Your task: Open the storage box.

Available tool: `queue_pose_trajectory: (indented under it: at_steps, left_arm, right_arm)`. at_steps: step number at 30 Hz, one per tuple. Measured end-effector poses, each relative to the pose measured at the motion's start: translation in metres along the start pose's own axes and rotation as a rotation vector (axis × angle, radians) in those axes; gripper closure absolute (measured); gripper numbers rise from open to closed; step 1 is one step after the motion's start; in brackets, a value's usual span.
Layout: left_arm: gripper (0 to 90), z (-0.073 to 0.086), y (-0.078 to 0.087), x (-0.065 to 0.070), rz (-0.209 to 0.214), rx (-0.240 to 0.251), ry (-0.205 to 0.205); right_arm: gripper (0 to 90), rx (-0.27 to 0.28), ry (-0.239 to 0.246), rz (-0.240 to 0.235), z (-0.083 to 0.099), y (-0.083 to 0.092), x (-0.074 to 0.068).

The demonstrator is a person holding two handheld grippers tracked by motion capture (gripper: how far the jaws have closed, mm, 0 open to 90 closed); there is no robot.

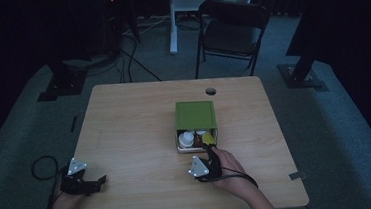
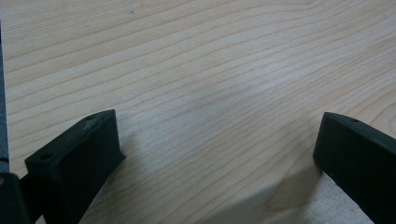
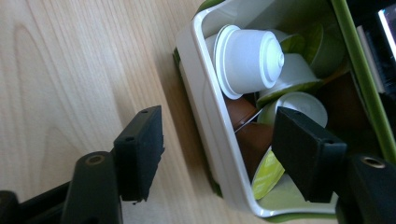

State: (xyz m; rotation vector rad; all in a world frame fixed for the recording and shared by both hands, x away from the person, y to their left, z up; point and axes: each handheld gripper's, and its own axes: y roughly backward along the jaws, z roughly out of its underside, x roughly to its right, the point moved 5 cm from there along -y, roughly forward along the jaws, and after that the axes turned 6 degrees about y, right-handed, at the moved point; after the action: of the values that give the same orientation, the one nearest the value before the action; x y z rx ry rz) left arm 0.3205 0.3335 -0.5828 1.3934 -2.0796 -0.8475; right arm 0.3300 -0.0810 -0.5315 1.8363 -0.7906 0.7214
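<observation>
Seemingly mid-grasp, the right gripper (image 3: 217, 154) had its jaws partly open, straddling the front wall of a white drawer (image 3: 205, 121), one jaw outside over the wooden surface (image 3: 70, 70), one inside among coffee pods (image 3: 250, 58); the pads pressed on nothing. The drawer stood pulled out of a green box (image 1: 195, 115) near the surface's middle. Doing this well likely meant closing squarely on the wall, clear of the pods, then moving it straight. The left gripper (image 2: 215, 154) rested with jaws wide and empty at the near left.
</observation>
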Motion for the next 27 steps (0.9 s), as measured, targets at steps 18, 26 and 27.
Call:
queue_pose_trajectory:
  at_steps: [18, 26, 27]
  left_arm:
    - [0.7, 0.000, 0.000, 0.000, 0.000, 0.000, 0.000]
    - [0.7, 0.000, 0.000, 0.000, 0.000, 0.000, 0.000]
    - [0.7, 0.000, 0.000, 0.000, 0.000, 0.000, 0.000]
  right_arm:
    - [45.8, -0.080, 0.088, -0.038, -0.002, -0.020, -0.006]
    - [52.3, -0.098, 0.126, -0.031, -0.001, -0.025, -0.005]
    - [53.2, -0.099, 0.140, -0.027, -0.001, -0.026, -0.005]
